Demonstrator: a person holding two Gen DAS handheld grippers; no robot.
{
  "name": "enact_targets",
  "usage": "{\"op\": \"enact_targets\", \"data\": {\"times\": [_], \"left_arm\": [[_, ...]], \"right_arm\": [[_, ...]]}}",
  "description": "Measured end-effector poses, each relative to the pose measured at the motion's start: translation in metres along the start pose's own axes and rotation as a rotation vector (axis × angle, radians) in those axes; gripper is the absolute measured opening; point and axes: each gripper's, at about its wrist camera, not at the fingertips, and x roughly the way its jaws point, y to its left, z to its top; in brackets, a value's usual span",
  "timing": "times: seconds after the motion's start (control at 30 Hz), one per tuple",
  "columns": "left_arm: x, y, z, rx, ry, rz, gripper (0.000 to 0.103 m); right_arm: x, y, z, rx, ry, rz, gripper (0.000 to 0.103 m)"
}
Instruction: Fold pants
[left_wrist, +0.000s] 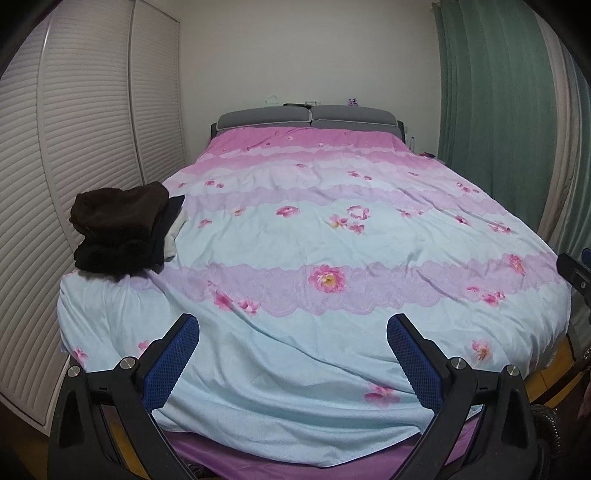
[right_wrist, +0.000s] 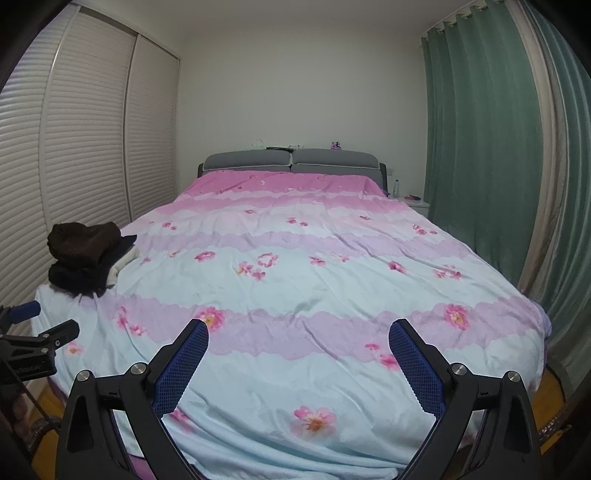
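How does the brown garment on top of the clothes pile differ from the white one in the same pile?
The brown garment lies on top of the pile, bulky and rumpled; the white garment sits low, only a narrow edge of it poking out on the pile's right side. The brown one shows almost whole, while the white one is mostly covered by dark clothes. Both rest at the left edge of the bed, and neither gripper touches them.

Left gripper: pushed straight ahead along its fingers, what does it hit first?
Probably the duvet. The open left gripper points over mid-bed; nothing lies in between. The clothes pile sits well off to the left. Depth is unclear.
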Motion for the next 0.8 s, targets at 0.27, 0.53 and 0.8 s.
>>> {"op": "enact_targets", "data": {"times": [0.27, 0.53, 0.8], "left_arm": [[0.009, 0.006, -0.009, -0.037, 0.040, 0.011, 0.103], [0.003, 0.010, -0.009, -0.054, 0.027, 0.006, 0.103], [-0.002, 0.007, -0.006, -0.046, 0.017, -0.001, 0.103]], "right_arm": [[-0.001, 0.002, -0.002, -0.005, -0.003, -0.011, 0.099], [0.001, 0.003, -0.005, -0.001, 0.007, -0.013, 0.099], [0.002, -0.005, -0.003, 0.019, 0.015, -0.025, 0.099]]}}
